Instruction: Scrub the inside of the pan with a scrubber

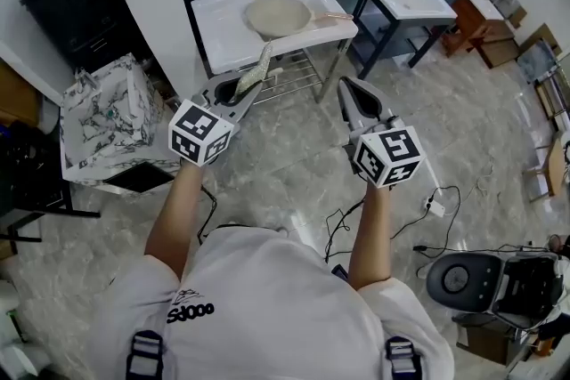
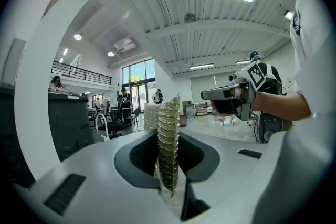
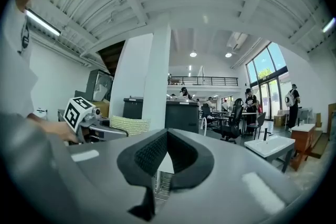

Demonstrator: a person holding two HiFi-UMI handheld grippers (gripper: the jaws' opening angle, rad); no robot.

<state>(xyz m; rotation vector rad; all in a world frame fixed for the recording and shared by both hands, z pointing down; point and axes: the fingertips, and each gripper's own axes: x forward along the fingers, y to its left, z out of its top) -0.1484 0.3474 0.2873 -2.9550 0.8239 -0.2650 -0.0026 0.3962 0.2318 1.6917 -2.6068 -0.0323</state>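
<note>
Short of the pan (image 1: pixel 279 14) on its white table (image 1: pixel 216 24), the left gripper (image 1: pixel 240 90) pinches a scrubber (image 1: pixel 256 67) between its jaws. Beside it, the right gripper (image 1: pixel 350 88) has its jaws pressed together — empty.

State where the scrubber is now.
In the head view, left side: the scrubber is clamped in the left gripper, short of the pan on the sink.

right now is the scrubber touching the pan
Apart. In the head view the scrubber, clamped in the left gripper, hangs in the air short of the pan, and bare white sink top shows between them.
</note>
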